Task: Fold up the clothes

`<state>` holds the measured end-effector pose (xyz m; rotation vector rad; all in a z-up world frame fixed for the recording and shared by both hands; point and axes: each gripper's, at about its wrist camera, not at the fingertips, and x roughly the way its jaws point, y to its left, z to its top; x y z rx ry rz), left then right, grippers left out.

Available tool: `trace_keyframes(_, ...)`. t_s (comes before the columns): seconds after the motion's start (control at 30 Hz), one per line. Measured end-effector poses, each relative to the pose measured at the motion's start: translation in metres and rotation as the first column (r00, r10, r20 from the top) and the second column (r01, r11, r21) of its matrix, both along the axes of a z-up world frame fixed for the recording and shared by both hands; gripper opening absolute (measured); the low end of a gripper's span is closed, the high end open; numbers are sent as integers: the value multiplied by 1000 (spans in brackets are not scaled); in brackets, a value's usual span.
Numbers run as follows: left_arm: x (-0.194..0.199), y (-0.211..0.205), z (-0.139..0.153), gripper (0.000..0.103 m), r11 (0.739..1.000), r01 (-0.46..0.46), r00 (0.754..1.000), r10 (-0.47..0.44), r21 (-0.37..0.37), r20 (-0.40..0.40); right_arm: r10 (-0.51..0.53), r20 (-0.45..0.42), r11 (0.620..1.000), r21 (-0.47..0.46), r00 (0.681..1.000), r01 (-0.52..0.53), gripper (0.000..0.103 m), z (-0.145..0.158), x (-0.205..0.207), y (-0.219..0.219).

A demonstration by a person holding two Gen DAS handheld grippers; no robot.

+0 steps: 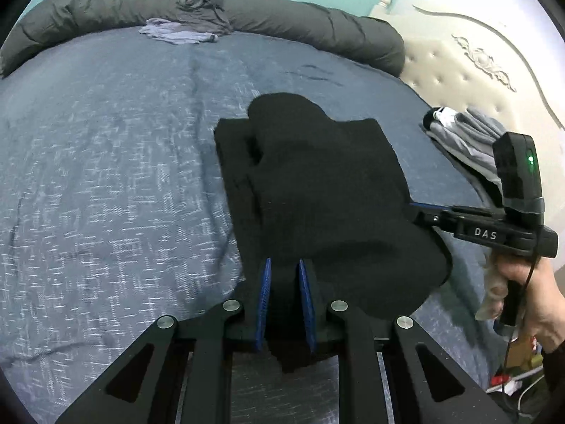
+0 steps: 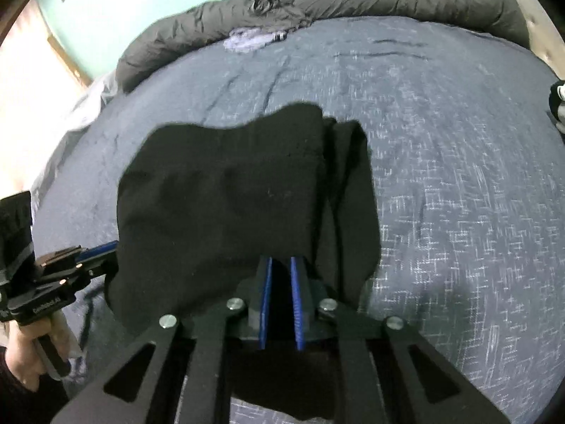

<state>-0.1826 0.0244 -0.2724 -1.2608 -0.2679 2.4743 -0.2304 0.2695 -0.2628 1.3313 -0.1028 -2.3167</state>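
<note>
A black garment lies partly folded on the blue bedspread, its near edge lifted off the bed. My left gripper is shut on that near edge, with black cloth pinched between the blue pads. In the left wrist view the right gripper comes in from the right and grips the garment's right side. The right wrist view shows the same black garment with my right gripper shut on its hem, and the left gripper holding its left corner.
A blue bedspread covers the bed. A rolled grey duvet runs along the far edge with crumpled grey clothes by it. Folded grey and white clothes lie at the right near a cream headboard. A hand holds the right gripper.
</note>
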Motion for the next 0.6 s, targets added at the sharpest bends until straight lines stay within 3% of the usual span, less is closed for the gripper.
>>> trace_keyframes(0.13,4,6,23,18,1000,17,997,-16,16,-76,5,-67,998,-65,998,-9,9,21,2,1)
trace_keyframes(0.23,2,23,30,18,997,78,992,-77,12,-101,38,-51,998,-40,998,-40,9,18,-6,-13)
trace_keyframes(0.43,-9,42,10,18,994,93,993,-97,-62,-64,19,9,1000,14,1000,-19,9,-8,-26,-19)
trace_keyframes(0.6,-25,42,-16,19,993,95,995,-95,-74,5,29,-13,1000,-9,999,-29,7,0,-29,-18)
